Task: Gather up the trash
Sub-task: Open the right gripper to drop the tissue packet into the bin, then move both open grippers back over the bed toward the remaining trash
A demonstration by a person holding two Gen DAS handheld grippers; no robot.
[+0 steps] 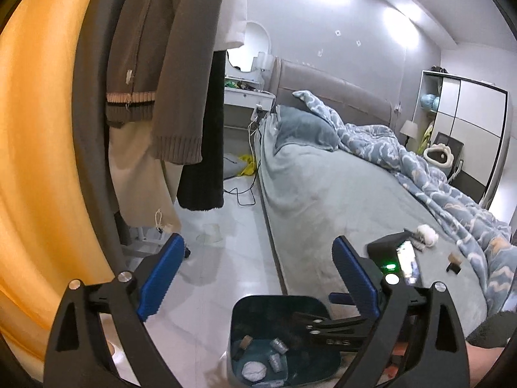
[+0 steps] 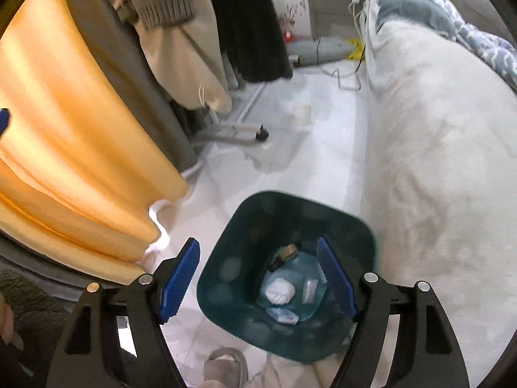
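Trash: several pieces lie at the bottom of my bin — a white crumpled ball (image 2: 279, 292), a small brown-and-black piece (image 2: 283, 255), a clear wrapper (image 2: 309, 289) and a blue-and-white packet (image 2: 284, 315). From my left wrist view I also see two small silvery cups (image 1: 278, 352) in there.
Bin: dark teal (image 2: 226, 232), standing on the pale floor (image 2: 290, 135) just beside the bed (image 2: 436, 161), its mouth wide open to me.
Right gripper: it (image 2: 261, 278) hangs over the bin with its blue pads well apart and nothing between them; the right pad (image 2: 336, 279) sits over the bin's inside, the left pad outside its rim.
Left gripper: it (image 1: 258, 278) is higher up, its pads also spread wide and holding nothing, with the bin below it.
Still on the bed: a white fluffy ball (image 1: 427, 234) and a small brown-and-black piece (image 1: 454, 262) lie on the grey sheet near the blue patterned blanket (image 1: 429, 168).
Floor: a clear cup-like thing (image 1: 211, 232) lies near the wheeled base of the clothes rack; it is too faint to tell more.
Surroundings: an orange curtain (image 2: 64, 123) hangs to my left, with coats (image 1: 155, 74) on the rack beside it.
Me: my slipper (image 2: 226, 367) shows at the near edge of the bin.
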